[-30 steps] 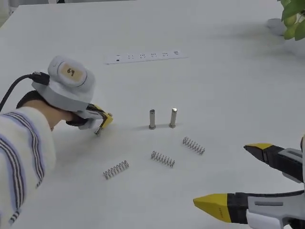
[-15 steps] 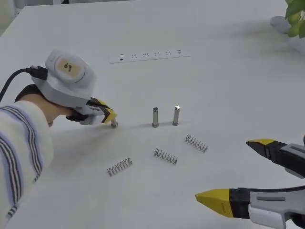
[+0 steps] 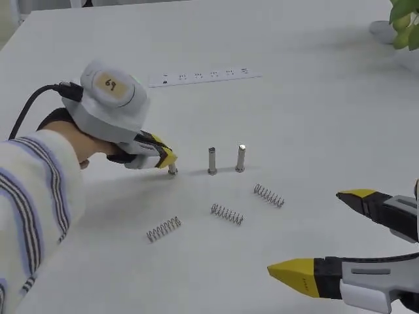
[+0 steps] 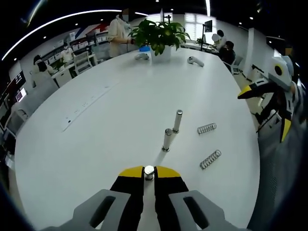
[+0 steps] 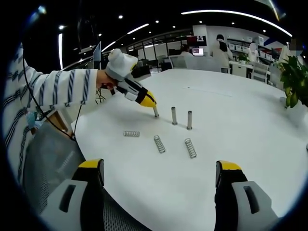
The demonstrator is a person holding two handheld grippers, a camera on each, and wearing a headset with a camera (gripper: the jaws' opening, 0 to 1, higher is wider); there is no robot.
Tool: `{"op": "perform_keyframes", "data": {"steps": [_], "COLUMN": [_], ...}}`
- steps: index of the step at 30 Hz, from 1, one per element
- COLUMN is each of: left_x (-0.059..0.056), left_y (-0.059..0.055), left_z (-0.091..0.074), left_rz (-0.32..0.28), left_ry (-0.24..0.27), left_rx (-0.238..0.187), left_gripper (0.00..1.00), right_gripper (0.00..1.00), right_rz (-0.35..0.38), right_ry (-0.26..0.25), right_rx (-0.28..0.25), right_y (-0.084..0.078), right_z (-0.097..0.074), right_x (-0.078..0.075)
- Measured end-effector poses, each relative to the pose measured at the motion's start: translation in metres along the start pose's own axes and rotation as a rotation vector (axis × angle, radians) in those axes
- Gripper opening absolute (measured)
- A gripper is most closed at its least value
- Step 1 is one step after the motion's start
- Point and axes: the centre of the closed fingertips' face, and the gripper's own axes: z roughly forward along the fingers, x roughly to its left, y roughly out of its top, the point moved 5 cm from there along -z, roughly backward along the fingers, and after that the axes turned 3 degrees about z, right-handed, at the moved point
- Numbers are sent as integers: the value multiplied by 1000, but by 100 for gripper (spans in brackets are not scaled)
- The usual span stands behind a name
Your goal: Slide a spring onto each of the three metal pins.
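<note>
Pin (image 4: 149,171), short, silvery, flat-capped, upright on the white bench (image 3: 314,111), clamped between the narrow-set jaws of the left hand-held gripper (image 3: 167,159). In line beside it, second pin (image 3: 211,161) and third pin (image 3: 240,158), bare and upright; nearer, left spring (image 3: 163,229), middle spring (image 3: 226,214) and right spring (image 3: 269,195) lying flat, apart. Right hand-held gripper (image 3: 302,231) spread wide, holding nothing.

Open-plan office or laboratory hall. A large white oval worktop (image 4: 96,144) carries a power strip (image 3: 203,76) and a potted plant (image 4: 156,33). Beyond it are rows of desks (image 4: 82,57), a standing person (image 4: 118,29) and recessed ceiling lights (image 5: 231,12).
</note>
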Motion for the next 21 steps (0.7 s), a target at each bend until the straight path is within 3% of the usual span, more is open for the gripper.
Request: {"op": "perform_keyframes", "data": {"steps": [8, 21], "left_x": [-7, -6], "left_y": [0, -1], "left_z": [8, 12], "left_rz": [-3, -41], "left_ry": [-9, 6], "left_rx": [11, 20], "left_gripper": [0, 0], "right_gripper": [95, 92], "right_rz": [6, 2], "right_ry": [0, 2], "right_rx": [6, 4], "right_y": [-3, -1], "right_z": [-1, -1], "right_x": [0, 0]}}
